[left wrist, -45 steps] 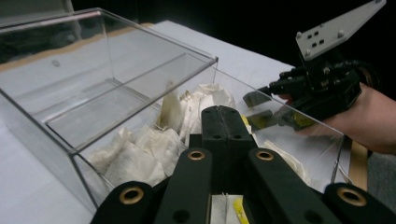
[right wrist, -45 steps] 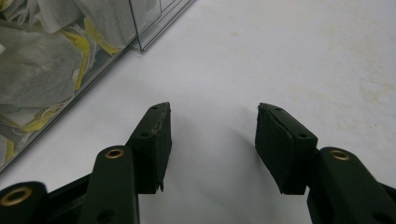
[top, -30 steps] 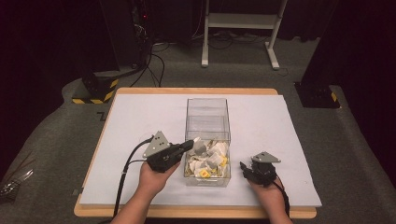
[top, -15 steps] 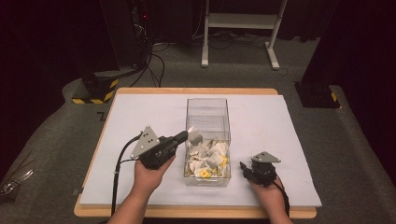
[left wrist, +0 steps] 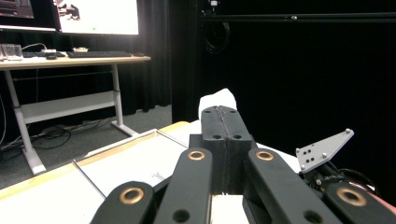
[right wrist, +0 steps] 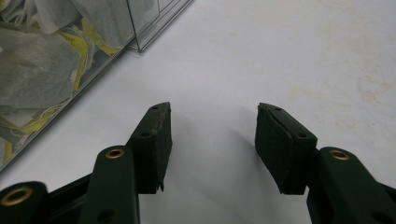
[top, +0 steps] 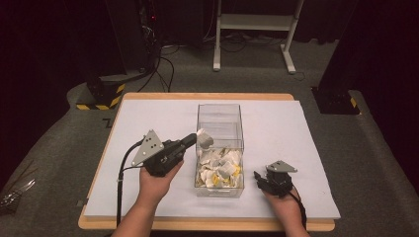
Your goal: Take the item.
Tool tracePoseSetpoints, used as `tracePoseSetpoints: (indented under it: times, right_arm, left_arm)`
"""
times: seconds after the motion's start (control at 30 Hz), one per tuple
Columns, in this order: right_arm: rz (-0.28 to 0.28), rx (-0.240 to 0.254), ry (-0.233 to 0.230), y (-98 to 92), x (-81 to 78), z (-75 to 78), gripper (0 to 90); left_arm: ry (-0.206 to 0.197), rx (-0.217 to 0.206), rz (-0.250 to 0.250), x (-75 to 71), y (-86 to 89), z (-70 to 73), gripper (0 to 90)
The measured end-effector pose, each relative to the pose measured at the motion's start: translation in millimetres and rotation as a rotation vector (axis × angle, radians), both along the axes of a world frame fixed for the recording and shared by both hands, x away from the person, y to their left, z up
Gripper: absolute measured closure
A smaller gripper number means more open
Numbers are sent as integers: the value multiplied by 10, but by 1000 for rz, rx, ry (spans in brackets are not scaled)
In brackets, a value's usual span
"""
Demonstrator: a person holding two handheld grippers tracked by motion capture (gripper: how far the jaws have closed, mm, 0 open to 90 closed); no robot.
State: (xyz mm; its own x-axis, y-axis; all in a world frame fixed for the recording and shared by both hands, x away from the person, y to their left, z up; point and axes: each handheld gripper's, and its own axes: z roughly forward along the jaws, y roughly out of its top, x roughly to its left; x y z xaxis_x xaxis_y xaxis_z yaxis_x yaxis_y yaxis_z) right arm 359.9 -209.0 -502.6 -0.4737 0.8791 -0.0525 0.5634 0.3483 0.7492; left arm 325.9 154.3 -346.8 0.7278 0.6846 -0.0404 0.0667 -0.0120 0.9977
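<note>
Teabag (top: 204,140) is pinched in the left gripper (top: 193,140), jaws clamped tight on a thin edge, held just above the left wall of the clear box (top: 220,111), over the pile of other teabags (top: 220,167). In the left gripper view you can see the white bag (left wrist: 215,99) poking out past the closed tips. Right gripper (top: 260,176) sits on the white table cover (top: 276,128) beside the box, jaws partly apart, nothing between them. Biggest risk I'd say: such a skimpy grip on flimsy paper could slip or tear with a quick swing. Its string might also snag the box rim or drag a second bag out.
</note>
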Motion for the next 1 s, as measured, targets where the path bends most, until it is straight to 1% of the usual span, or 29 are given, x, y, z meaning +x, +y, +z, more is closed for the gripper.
tracePoseSetpoints:
  times: [0.17, 0.3, 0.37, 0.7, 0.8, 0.9, 1.0]
  right_arm:
    - [1, 0, 3, -1, 5, -1, 461]
    - [2, -4, 4, 0, 7, -2, 461]
    - [-1, -1, 7, 0, 8, -2, 462]
    - [0, -7, 0, 5, 5, -3, 462]
    - [-2, -5, 8, 3, 9, -2, 462]
    - [0, -9, 2, 4, 8, -3, 462]
    - [-2, -7, 7, 3, 9, -3, 463]
  left_arm:
    - [-12, -11, 7, -2, 40, 65, 900]
    - [-31, -9, 20, -6, 82, 125, 900]
    - [-34, -19, 24, -8, 111, 150, 900]
    - [-58, -25, 48, -34, 220, 251, 900]
    - [-61, -31, 59, -34, 273, 265, 900]
    - [-63, -42, 71, -40, 336, 284, 900]
    - [-71, -49, 84, -55, 402, 313, 900]
